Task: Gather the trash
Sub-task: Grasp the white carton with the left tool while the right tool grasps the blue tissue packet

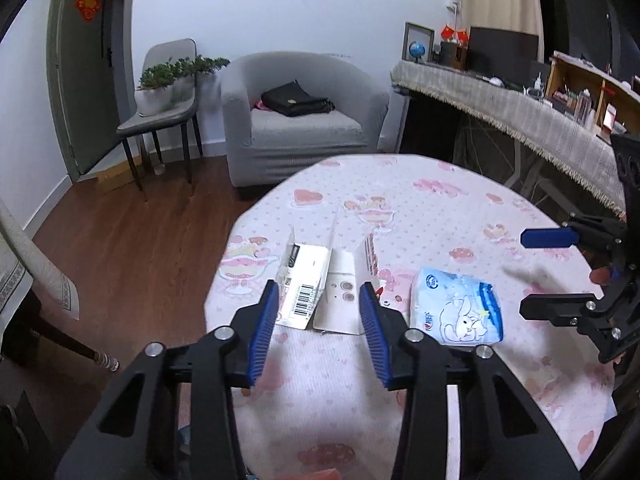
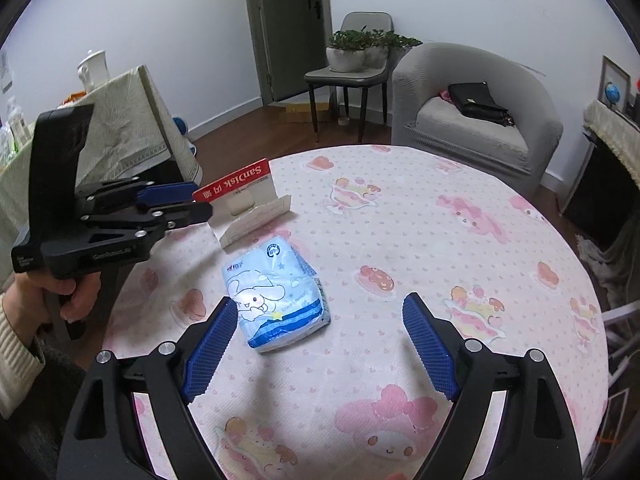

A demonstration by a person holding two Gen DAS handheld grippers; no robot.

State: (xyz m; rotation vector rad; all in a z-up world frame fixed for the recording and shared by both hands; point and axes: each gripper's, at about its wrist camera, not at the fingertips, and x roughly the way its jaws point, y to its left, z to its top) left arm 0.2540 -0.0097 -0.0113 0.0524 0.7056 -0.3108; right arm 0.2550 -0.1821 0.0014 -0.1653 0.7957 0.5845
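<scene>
A torn white SanDisk card package point(image 1: 320, 280) lies on the round table with the pink cartoon cloth point(image 1: 400, 380). My left gripper point(image 1: 318, 322) is open, its blue pads on either side of the package's near edge, just above it. A blue and white tissue pack point(image 1: 460, 308) lies to its right. In the right wrist view the tissue pack point(image 2: 276, 300) lies just ahead of my open, empty right gripper point(image 2: 320, 344), near its left pad. The package point(image 2: 248, 200) stands beyond, by the left gripper point(image 2: 192, 202). The right gripper also shows in the left wrist view point(image 1: 536, 272).
A grey armchair point(image 1: 296, 120) with a black bag point(image 1: 296, 100) stands behind the table. A chair with potted plants point(image 1: 168, 92) is by the door. A cloth-covered desk point(image 1: 520, 116) runs along the right. Another covered table point(image 2: 132, 128) is on the left.
</scene>
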